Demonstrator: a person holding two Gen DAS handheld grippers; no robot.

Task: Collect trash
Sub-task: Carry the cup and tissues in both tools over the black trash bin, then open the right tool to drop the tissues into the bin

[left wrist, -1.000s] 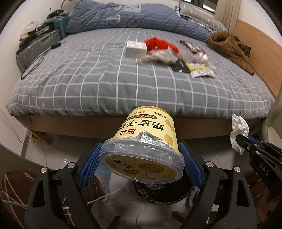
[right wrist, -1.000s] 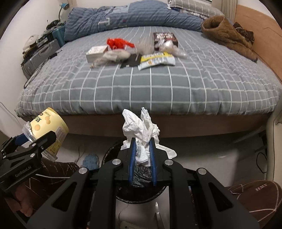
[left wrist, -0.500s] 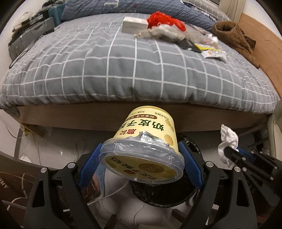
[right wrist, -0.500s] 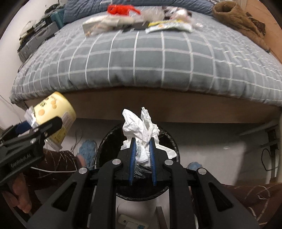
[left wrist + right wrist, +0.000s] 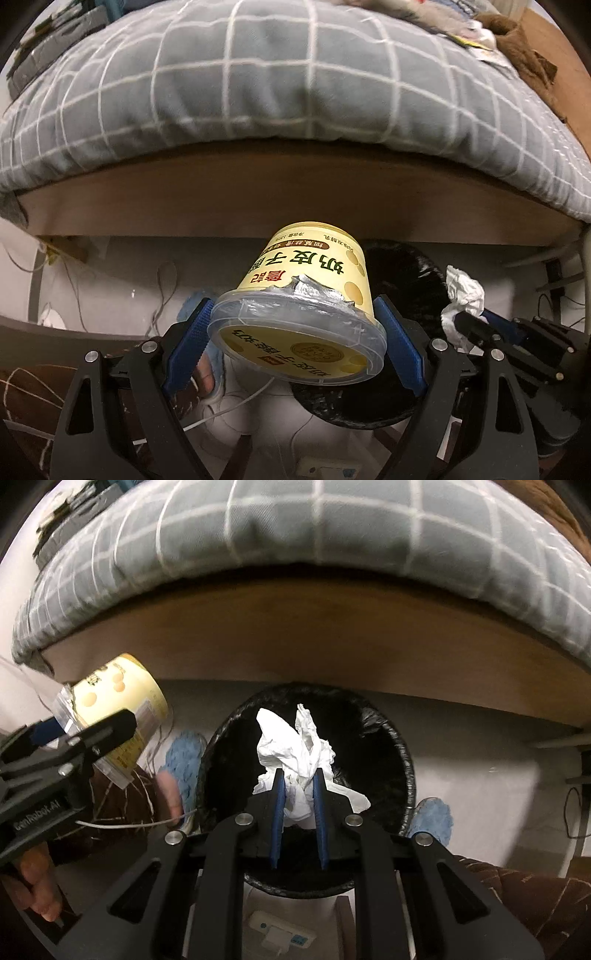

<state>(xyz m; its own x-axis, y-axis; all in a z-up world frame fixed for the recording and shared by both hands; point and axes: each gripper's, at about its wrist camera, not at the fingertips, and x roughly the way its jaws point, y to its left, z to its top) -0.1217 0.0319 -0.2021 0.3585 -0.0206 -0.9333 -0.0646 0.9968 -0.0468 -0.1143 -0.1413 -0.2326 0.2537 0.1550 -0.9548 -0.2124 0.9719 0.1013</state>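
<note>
Beside a bed [image 5: 295, 554], a black bin [image 5: 399, 753] waits below. The right gripper [image 5: 298, 790] pinches a tissue [image 5: 291, 746] over it; the left gripper [image 5: 295, 332] clamps a cup [image 5: 310, 273], best centred before release.

Yellow cup [image 5: 306, 280], white tissue [image 5: 295, 753], black bin [image 5: 400, 753]

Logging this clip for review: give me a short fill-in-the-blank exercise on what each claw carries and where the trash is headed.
1. The left claw grips a yellow ____ with a torn foil lid.
2. The right claw is shut on a crumpled white ____.
3. Under the right claw sits a round bin lined with a ____ bag.
4. The bin stands on the floor beside the ____.

Missing words: cup; tissue; black; bed
</note>
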